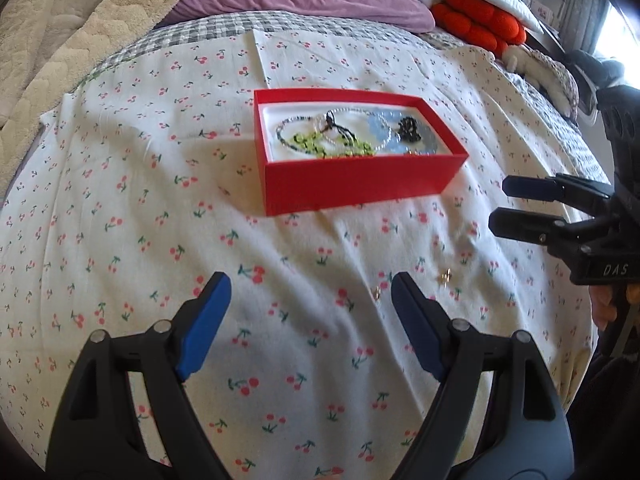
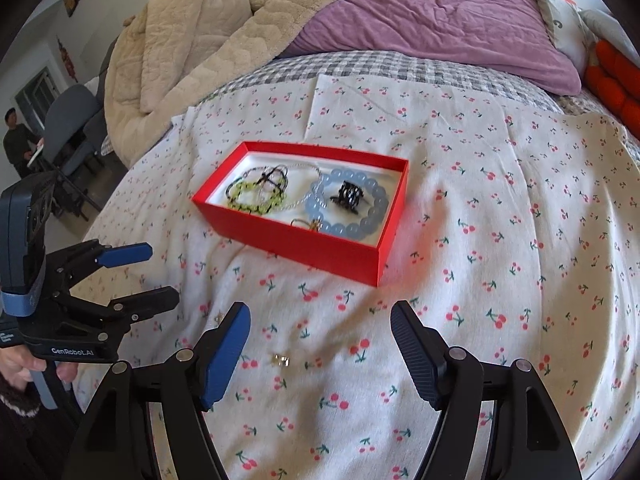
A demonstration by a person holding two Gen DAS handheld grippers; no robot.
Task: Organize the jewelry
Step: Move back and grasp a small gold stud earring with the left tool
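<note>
Both tools [image 1: 310, 292] [image 2: 320, 320] gape empty; red box [image 2: 340, 254] holds blue bead bracelet [image 2: 348, 208], green beads [image 2: 256, 198].

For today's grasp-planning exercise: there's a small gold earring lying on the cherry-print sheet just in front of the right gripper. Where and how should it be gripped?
Come straight down from above with the right gripper, whose jaws are open. The small gold earring lies low on the soft cherry-print sheet, so no side is exposed. Close the fingertips across its narrow width, pressing slightly into the fabric. Its finer shape is too small to make out.
</note>
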